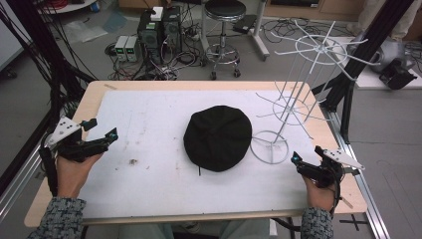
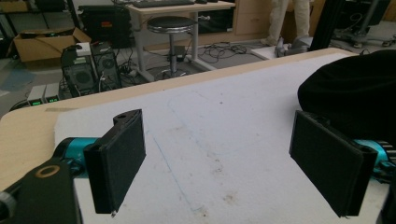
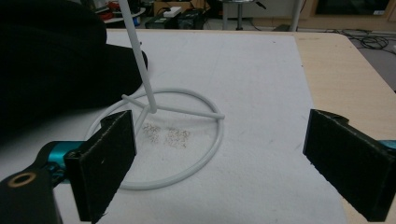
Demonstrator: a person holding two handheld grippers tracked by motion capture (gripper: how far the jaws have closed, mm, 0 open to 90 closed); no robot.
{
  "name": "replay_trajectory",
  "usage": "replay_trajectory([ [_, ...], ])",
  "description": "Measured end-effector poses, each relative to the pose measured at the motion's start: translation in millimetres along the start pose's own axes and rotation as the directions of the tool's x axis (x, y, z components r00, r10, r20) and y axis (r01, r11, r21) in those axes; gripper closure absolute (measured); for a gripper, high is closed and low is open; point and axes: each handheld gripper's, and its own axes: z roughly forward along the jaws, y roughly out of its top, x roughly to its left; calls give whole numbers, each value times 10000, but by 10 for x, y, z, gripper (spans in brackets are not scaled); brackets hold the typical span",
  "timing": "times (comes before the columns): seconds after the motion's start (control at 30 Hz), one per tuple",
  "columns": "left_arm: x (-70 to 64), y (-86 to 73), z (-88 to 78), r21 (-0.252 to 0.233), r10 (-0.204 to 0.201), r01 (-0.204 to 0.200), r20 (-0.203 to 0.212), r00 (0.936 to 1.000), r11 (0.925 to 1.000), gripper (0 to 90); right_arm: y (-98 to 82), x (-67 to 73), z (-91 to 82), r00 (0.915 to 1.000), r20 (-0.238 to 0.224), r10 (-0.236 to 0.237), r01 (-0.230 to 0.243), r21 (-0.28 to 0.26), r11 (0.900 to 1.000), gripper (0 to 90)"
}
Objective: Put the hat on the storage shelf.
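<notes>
Both grippers, my left gripper at lower left and right gripper at lower right, have jaws spread wide and hold nothing. At frame centre lies the black hat, probably soft and light; I would pinch its rim. Just right of it stands the white wire rack, whose base ring may obstruct my right gripper.

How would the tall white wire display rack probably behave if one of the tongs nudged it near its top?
The tall white wire display rack probably tips easily: one thin pole rises from a small ring base. Its open wire build suggests little weight, so it may also slide on the white mat.
</notes>
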Motion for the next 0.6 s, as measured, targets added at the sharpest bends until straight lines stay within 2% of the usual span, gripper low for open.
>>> replay_trajectory([
  [0.33, -43, 38, 16, -56, 22, -21, 81, 10000, 10000, 186, -5, 16, 23, 10000, -45, -40, 40, 95, 9999, 85],
  [0.47, -111, 79, 81, -30, 133, -132, 289, 9995, 9999, 186, -4, 15, 19, 10000, -16, -70, 70, 89, 9999, 85],
  [0.53, -164, 111, 131, -140, 79, -72, 505, 9987, 9999, 186, -3, 7, 19, 10000, -5, -36, 36, 82, 10000, 85],
  [0.6, -182, 120, 159, -152, 80, -72, 555, 9984, 9999, 187, -4, 7, 24, 10000, -27, 0, 0, 92, 10000, 85],
])
